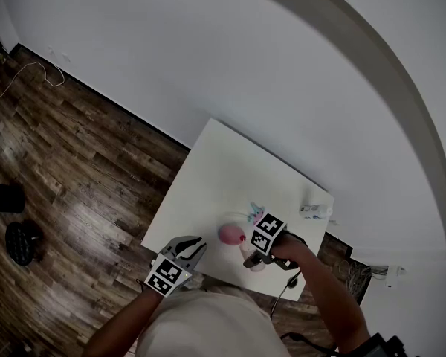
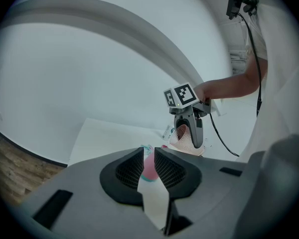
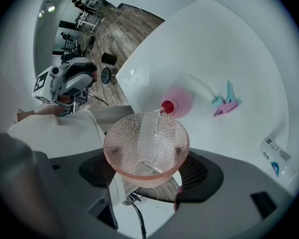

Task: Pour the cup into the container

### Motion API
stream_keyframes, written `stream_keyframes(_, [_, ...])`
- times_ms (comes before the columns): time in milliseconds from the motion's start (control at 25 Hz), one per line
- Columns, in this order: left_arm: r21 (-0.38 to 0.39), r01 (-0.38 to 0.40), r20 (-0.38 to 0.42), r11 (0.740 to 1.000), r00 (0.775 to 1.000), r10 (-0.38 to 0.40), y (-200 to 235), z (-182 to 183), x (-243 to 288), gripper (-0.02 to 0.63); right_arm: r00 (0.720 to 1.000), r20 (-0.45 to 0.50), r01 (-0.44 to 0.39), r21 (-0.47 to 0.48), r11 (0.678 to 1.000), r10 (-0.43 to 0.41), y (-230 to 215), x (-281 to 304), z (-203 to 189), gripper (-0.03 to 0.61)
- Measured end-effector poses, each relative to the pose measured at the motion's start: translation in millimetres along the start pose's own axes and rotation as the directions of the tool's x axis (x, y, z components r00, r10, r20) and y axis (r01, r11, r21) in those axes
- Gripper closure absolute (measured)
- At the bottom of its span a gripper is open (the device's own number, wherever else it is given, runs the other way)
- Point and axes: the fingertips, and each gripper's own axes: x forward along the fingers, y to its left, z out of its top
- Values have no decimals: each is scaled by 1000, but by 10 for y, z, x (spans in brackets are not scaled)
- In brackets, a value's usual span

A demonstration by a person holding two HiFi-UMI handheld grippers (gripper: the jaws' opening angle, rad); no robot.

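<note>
The right gripper (image 3: 148,168) has its jaws spread wide and closed on the cup (image 3: 147,143), one jaw on each side of the pink dimpled glass. The cup is tipped, with its mouth turned back toward this gripper's camera and its rim lowered on the far side. A clear streak of liquid (image 3: 145,131) runs up the inner wall to that far rim. Just beyond the rim sits the container (image 3: 182,101), its round mouth right at the cup's lip and pink liquid inside. I cannot tell whether rim and mouth touch.

Farther ahead of this gripper and to its right, a teal-and-pink piece (image 3: 227,102) lies on the white counter (image 3: 214,44). A small bottle (image 3: 275,157) lies well off to the right, near the counter's edge.

The left gripper (image 2: 149,158) holds nothing. Its jaws stand almost together, with only a thin slit between them. Through that slit the container shows straight ahead, apart from the jaws. In the left gripper view the right gripper hangs ahead, above and to the right, with the cup slanting down from it. In the head view the left gripper sits at the counter's near edge, left of the container. The wooden floor (image 1: 82,162) lies beyond it to the left.
</note>
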Motion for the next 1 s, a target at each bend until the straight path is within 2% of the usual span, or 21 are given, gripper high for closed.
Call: stream_keyframes(1000, [10, 7, -7, 1000, 1000, -7, -23, -48, 4, 552, 999, -43, -21, -2, 1000, 21, -5, 12, -9, 206])
